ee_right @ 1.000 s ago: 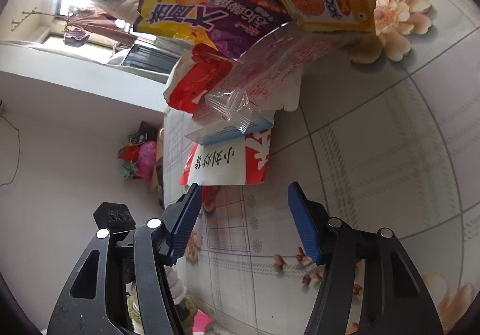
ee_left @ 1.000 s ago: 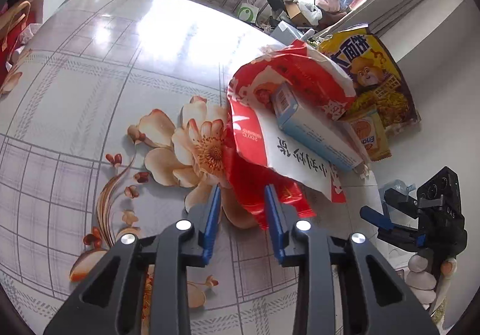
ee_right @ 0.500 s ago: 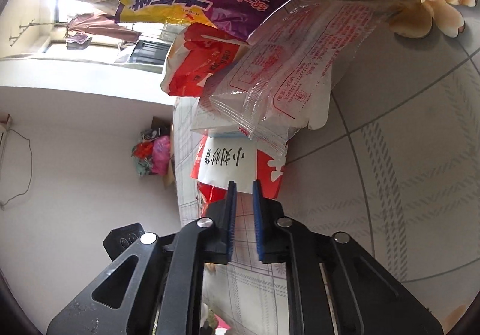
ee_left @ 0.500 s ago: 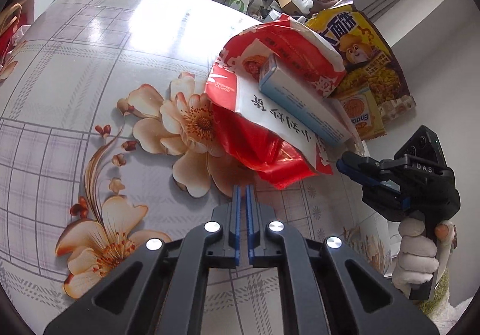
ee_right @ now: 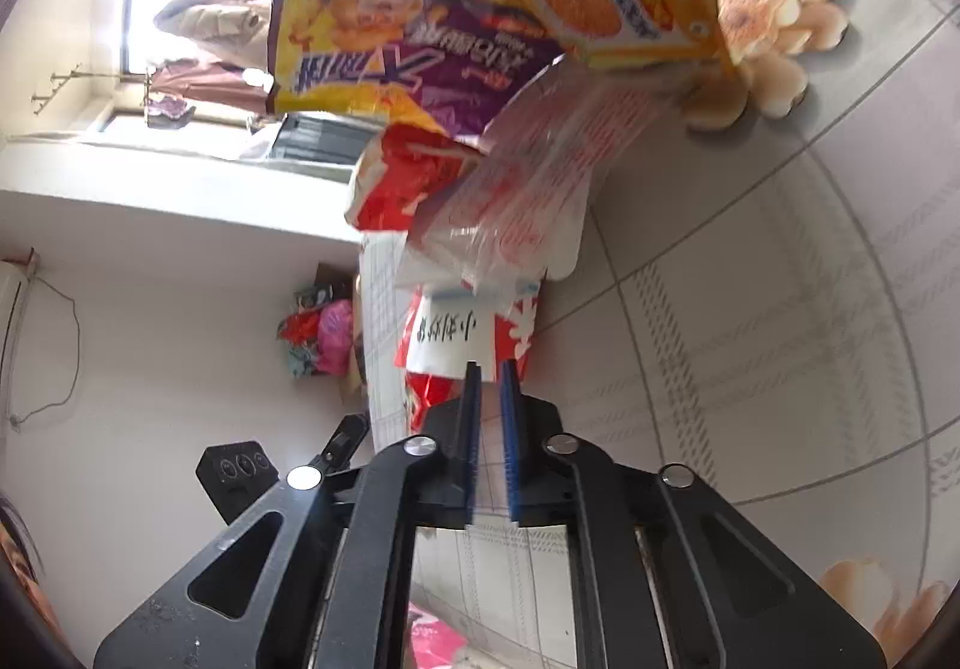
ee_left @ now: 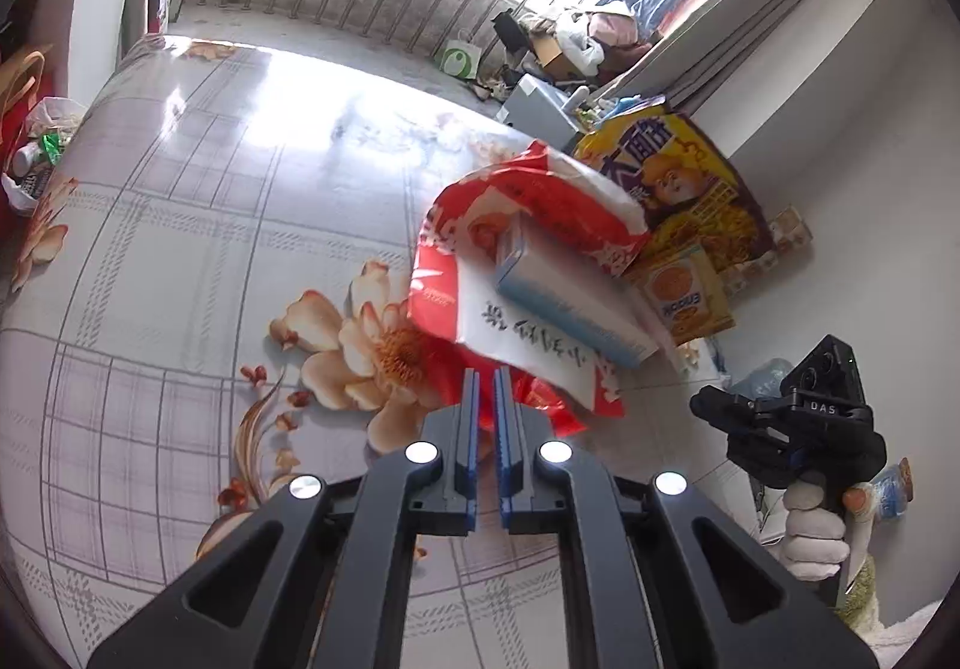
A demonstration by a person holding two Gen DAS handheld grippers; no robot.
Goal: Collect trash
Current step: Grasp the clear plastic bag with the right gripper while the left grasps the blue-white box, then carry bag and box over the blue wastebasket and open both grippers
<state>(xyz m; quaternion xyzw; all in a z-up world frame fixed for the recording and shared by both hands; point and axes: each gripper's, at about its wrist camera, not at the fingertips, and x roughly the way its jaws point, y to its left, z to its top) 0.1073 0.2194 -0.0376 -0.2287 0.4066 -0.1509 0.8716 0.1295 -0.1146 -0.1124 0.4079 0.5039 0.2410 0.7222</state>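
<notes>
Both tongs, left (ee_left: 487, 387) and right (ee_right: 486, 378), were parting, empty, just short of the red bag (ee_left: 528, 249), seemingly readying to pinch it.

A glossy table (ee_left: 180, 261) printed with a grey grid and peach flowers carries a heap of wrappers near its far right edge: a red-and-white bag (ee_left: 480, 303) under a pale blue box (ee_left: 570, 309), beside a yellow-purple snack bag (ee_left: 696, 189) and a small yellow cracker packet (ee_left: 690, 291).
</notes>
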